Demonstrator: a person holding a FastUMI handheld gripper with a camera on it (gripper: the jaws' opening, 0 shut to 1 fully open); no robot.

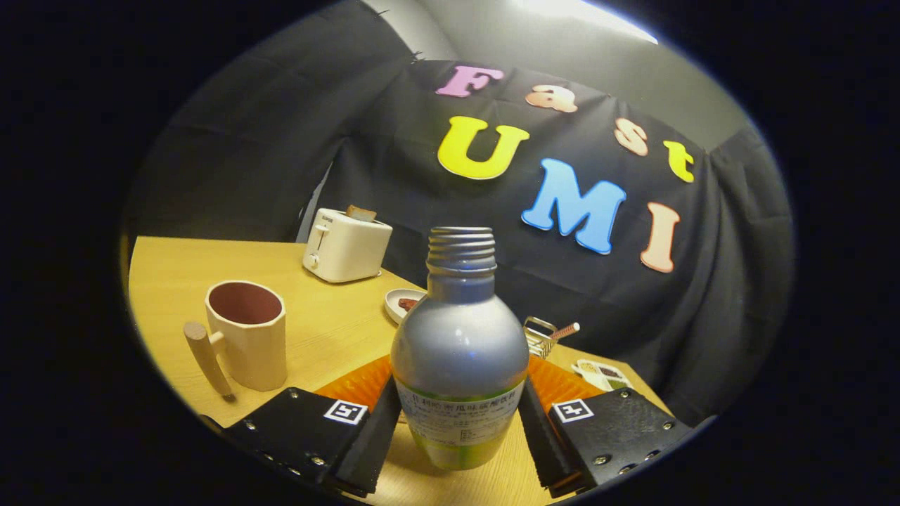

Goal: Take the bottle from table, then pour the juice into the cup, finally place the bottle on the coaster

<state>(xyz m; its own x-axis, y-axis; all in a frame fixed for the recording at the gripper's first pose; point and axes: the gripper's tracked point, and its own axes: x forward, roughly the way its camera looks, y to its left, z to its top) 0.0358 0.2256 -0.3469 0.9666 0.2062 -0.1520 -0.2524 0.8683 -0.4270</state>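
Observation:
A capless grey bottle [460,344] with a pale label and a threaded neck stands upright between my fingers. My gripper [457,400] is shut on the bottle, one finger pressed against each side of its lower body. An orange coaster [358,386] lies on the wooden table [330,330] just behind the bottle, showing on both sides of it. To the left, beyond the left finger, stands a cream cup [246,337] with a wooden handle and a dark inside. I cannot tell whether the bottle's base rests on the table.
A cream toaster [346,246] with a slice of toast sits at the far side of the table. A small white dish [406,303] lies behind the bottle. A little metal rack [541,336] and a divided snack tray [601,374] sit to the right near the table's edge.

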